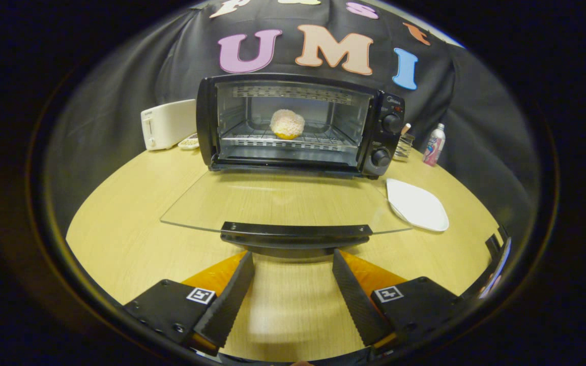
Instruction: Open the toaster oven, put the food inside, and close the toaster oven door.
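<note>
Black cloth hangs behind a round, pale wood bench (120,223) that carries everything in sight. At the back of the bench stands a black oven (298,124) with its door (283,203) swung fully down, so the glass pane lies flat over the wood and reaches toward the camera. Along the door's near edge runs a dark handle (295,232). Inside the oven, a round, pale, crumbly piece of food (287,124) sits on the wire rack (283,140), about in the middle of the cavity. Two knobs (385,140) are stacked on the oven's right panel.

Just left of the oven stands a white toaster (167,124), and a small dish (189,143) lies between the two, at the toaster's foot. Right of the oven there is a small glass holder (404,145), and beyond it a bottle (434,145) with a pink label stands upright. A white plate (417,205) lies on the bench just beside the door's right corner.

The tool (293,264) is spread wide and grips nothing; bare wood shows between its fingers (227,300). Their tips sit just short of the door handle, one on each side of its middle, and whether they touch it cannot be told.
</note>
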{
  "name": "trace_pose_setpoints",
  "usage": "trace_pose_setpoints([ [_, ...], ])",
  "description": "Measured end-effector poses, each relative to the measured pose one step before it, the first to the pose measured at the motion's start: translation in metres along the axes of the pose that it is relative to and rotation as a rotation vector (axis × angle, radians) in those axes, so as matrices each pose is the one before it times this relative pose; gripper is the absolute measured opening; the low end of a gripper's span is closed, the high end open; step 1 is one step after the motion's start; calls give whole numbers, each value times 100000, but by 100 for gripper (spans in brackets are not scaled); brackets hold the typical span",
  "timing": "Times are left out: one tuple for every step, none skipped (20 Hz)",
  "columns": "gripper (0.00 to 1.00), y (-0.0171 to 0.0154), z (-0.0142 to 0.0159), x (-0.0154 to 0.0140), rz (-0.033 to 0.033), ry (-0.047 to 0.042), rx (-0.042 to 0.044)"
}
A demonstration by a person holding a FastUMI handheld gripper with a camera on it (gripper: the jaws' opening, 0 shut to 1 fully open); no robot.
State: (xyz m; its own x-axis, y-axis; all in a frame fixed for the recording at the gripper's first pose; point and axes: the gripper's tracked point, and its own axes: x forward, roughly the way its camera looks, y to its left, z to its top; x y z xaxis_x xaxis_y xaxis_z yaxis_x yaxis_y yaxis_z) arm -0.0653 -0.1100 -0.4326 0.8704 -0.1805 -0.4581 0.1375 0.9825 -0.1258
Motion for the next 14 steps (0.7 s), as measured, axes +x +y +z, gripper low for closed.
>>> trace_pose_setpoints([
  [98, -63, 205, -56, -98, -575, -153],
  [98, -26, 136, -28, -56, -547, -167],
  [98, -9, 261, -144, -5, -553, -65],
  [97, -97, 285, -107, -26, -679, -36],
  [98, -45, 317, -129, -122, -760, 115],
  [98, 33, 136, -154, -122, -713, 122],
  [98, -31, 261, -126, -149, -925, 69],
  [98, -4, 299, -11, -172, -685, 84],
  [98, 76, 235, -81, -30, -592, -20],
  [98, -85, 179, -120, -491, -435, -243],
  [98, -138, 325, 43, -273, -563, -68],
  [98, -20, 462, -131, -250, -940, 15],
  [98, -11, 467, -114, -188, -1119, -123],
  [98, -20, 386, -78, -175, -970, 122],
])
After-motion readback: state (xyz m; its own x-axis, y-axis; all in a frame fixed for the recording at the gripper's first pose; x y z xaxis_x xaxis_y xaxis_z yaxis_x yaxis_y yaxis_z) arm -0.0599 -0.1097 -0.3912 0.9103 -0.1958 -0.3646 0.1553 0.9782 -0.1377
